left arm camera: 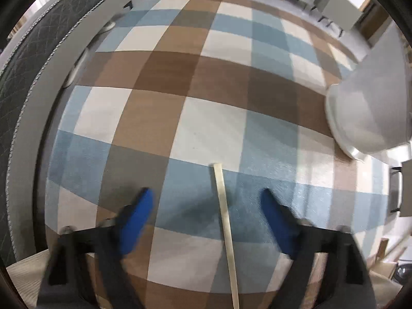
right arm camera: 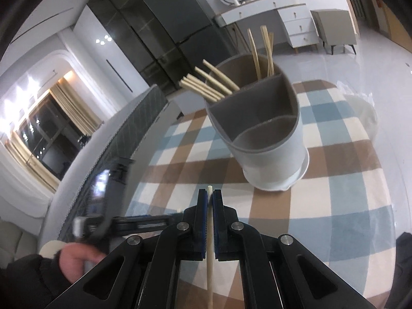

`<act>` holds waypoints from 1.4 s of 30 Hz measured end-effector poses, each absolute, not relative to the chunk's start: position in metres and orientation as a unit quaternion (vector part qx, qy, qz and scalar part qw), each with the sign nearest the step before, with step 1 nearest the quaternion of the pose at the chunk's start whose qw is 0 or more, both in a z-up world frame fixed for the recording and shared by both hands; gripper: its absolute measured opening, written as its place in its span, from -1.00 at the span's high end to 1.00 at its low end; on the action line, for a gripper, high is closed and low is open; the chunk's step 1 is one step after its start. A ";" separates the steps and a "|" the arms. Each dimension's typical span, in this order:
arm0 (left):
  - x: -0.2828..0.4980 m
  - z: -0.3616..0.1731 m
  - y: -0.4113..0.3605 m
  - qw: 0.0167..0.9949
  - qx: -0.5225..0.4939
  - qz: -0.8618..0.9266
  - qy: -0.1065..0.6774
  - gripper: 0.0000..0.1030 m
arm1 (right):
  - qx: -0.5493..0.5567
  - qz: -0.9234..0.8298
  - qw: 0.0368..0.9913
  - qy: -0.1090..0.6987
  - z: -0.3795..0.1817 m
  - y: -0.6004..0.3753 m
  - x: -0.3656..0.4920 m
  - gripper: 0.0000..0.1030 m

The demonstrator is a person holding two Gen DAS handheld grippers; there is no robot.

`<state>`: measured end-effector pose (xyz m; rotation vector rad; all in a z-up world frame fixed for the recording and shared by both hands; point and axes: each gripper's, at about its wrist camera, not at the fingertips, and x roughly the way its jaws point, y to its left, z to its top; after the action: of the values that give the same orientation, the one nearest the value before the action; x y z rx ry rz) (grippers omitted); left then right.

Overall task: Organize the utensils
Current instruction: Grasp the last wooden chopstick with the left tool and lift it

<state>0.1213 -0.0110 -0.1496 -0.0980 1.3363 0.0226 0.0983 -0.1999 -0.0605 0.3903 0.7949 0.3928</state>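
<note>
In the right wrist view a white holder [right arm camera: 270, 152] with three grey-lined compartments stands at centre on the checked rug [right arm camera: 334, 170]; a bundle of chopsticks [right arm camera: 208, 85] leans out of its far compartment, the two nearer compartments look empty. The right gripper [right arm camera: 209, 198] at the bottom is clamped on one chopstick [right arm camera: 209, 257]. In the left wrist view the left gripper [left arm camera: 207, 219] stands open above another chopstick [left arm camera: 226, 226] lying on the rug between its blue fingers [left arm camera: 136, 219] without touching them.

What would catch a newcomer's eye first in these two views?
In the right wrist view, the white divided utensil holder on the plaid tablecloth, chopsticks fanning from its far compartment. Next, the right gripper clamping one chopstick. In the left wrist view, a lone chopstick lies between the left gripper's open blue fingers.
</note>
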 end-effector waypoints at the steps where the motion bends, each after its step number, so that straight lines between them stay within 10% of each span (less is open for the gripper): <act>1: 0.123 -0.151 -0.011 0.780 -0.046 0.015 0.623 -0.24 | 0.189 0.191 0.886 0.377 -0.058 -0.203 0.096 0.94; 14: 0.136 -0.154 -0.024 0.764 -0.071 0.008 0.641 0.97 | 0.184 0.203 0.896 0.351 -0.042 -0.207 0.085 0.94; 34: 0.073 -0.070 -0.004 0.857 -0.122 -0.082 0.494 0.98 | 0.165 0.159 0.918 0.323 -0.031 -0.199 0.043 0.94; 38: 0.086 -0.094 -0.003 0.831 -0.100 -0.069 0.542 0.10 | 0.170 0.156 0.916 0.328 -0.033 -0.199 0.046 0.94; 42: 0.105 -0.119 -0.007 0.823 -0.076 -0.049 0.561 0.09 | 0.179 0.150 0.914 0.331 -0.038 -0.206 0.052 0.94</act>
<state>0.1055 -0.0068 -0.1189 -0.1608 1.1932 -0.1036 0.0522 -0.2061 -0.0376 0.3691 0.6817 0.3089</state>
